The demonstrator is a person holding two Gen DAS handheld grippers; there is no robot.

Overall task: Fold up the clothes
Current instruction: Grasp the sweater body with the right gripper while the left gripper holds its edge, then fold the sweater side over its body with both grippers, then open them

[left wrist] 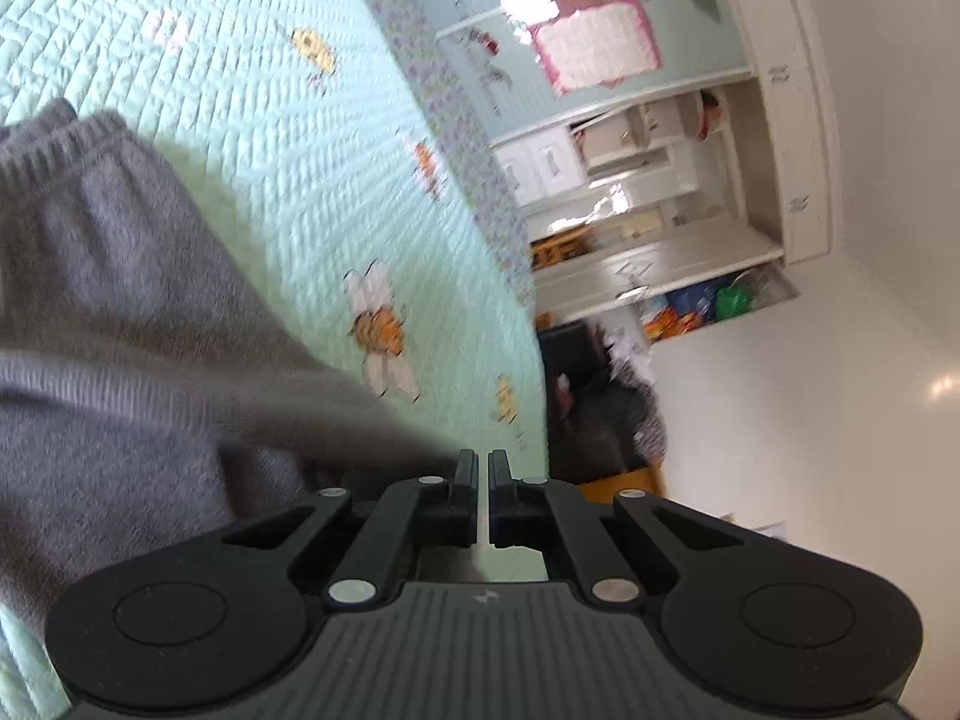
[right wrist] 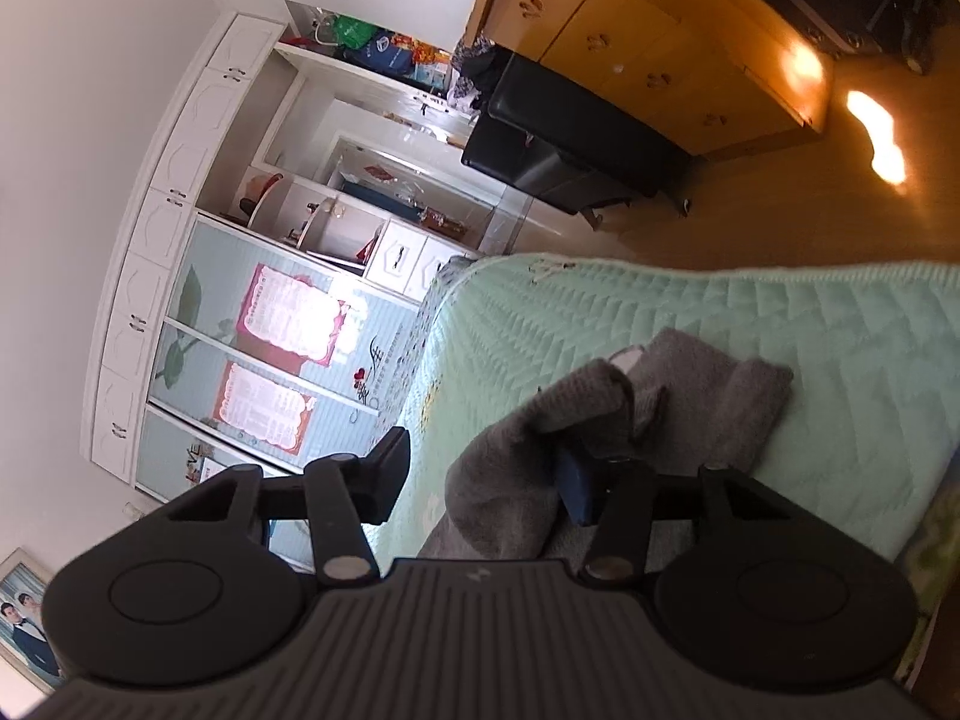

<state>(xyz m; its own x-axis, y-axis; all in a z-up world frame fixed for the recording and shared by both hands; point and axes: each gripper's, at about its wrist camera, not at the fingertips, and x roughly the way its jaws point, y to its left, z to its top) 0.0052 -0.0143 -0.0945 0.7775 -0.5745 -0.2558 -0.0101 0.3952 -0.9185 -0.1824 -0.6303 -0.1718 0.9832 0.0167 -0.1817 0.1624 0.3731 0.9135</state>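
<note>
**Grey knit on the quilted bed, one gripper closed, one half-spread**

Mint-green quilting with embroidered bees covers the bed (left wrist: 288, 138) in the left wrist view, and behind it stands a wardrobe (left wrist: 600, 48) with pink-framed papers on its doors. The grey knit garment (left wrist: 132, 324) fills the left of this view, its ribbed hem lying toward the upper left. The left gripper (left wrist: 483, 480) has its jaws drawn together with only a sliver of light between them. Dark cloth reaches right up to the fingertips, but blur hides whether any of it is pinched there.

From the right wrist view, the same bed (right wrist: 780, 324) runs across the lower half, with the wardrobe at left, a black bench (right wrist: 570, 138) and wooden drawers (right wrist: 630, 18) beyond. The garment (right wrist: 690, 384) lies bunched near the bed's edge, partly doubled over, a small pale label showing at its top. The right gripper (right wrist: 486, 474) stands half apart; a raised fold sits between the fingers and touches the right-hand one, while the left-hand finger is clear of it.

The knit looks soft, thick and limp, light enough to lift but likely to sag and stretch. It should grip well. Hems, cuffs or a doubled edge look like the firmest places to take hold.
</note>
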